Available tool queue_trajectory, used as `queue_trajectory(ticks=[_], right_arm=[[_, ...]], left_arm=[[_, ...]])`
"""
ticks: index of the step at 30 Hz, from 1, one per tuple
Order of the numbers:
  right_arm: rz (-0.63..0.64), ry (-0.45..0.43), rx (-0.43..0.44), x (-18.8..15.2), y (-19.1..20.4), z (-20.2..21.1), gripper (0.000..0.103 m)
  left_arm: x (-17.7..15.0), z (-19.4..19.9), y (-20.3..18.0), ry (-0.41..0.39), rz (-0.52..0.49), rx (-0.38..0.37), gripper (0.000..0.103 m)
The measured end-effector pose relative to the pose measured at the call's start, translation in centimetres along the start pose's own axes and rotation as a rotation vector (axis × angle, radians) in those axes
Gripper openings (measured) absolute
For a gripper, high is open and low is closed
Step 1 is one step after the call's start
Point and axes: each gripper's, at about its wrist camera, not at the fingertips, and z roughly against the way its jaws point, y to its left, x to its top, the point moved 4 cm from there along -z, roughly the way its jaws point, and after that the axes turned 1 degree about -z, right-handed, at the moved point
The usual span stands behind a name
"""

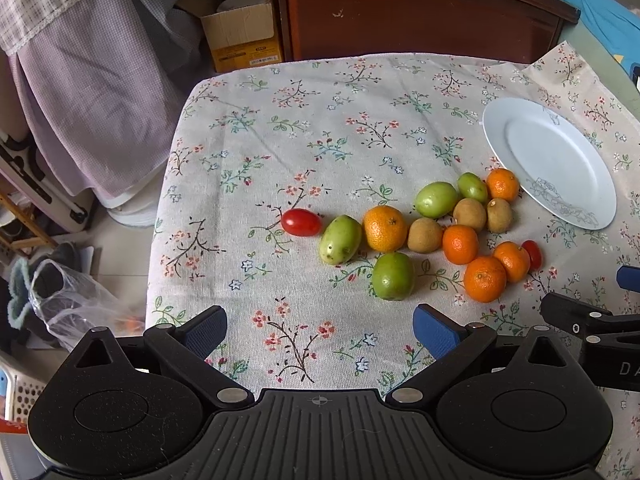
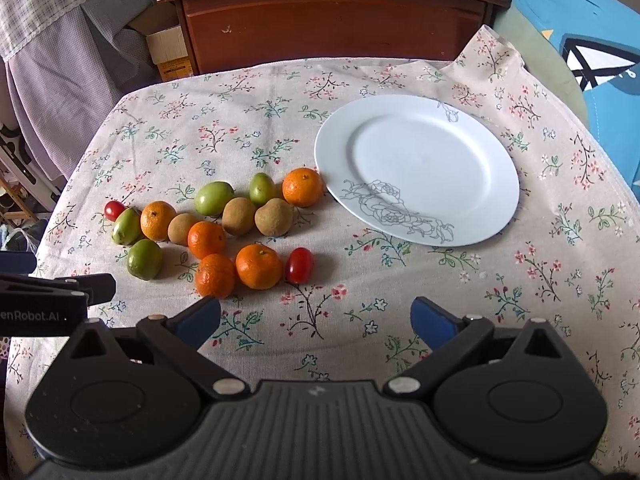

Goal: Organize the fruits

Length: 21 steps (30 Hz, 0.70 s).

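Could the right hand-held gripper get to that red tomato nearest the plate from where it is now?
Probably yes. The right hand-held gripper is open, and the red tomato lies just ahead of it on the tablecloth. Only bare cloth lies between them. An orange touches its left side, so the left finger would have little room.

Mixed fruits (image 2: 224, 224) clustered, beside bare white plate (image 2: 416, 168)

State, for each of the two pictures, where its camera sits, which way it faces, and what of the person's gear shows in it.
Left wrist: sits on the left gripper, facing forward over the fruit; the right gripper shows at its right edge.
Right wrist: sits on the right gripper, facing the plate; the left gripper shows at its left edge.
Shared: plate, fruit, flowered tablecloth.
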Motion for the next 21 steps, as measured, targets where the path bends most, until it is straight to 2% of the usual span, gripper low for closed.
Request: queue_trajectory(ticks=[7,11,13,15,21], right_arm=[[-0.030,-0.011,0.071,-0.4,-1.1,-0.2,0.099],[-0.030,0.001,0.087,-0.7,-1.5,-0.5,0.093],[-0.017,-0.005,0.136,-1.0,-1.4,-0.3,0.086],[0.018,-0.013,0.174,-1.5,-1.0,-0.1,0.084],[0.074,-0.017,0.197,-2.4,-0.2,-0.4,0.078]], left_arm=[[-0.1,-0.6,0.3,-0.003,-0.005,-0.016,0.100],[-0.3,-0.5,0.1,-0.029,-0.035,-0.015,0.099],[-0.3,-0.5,0.2,-0.037,-0.032,-0.028,0.099],[-0.2,-0.7,0.3,-0.042,-0.027,-0.037,0.099],[-0.1,-1.1,0.8,-0.033,-0.014,-0.046,0.100]])
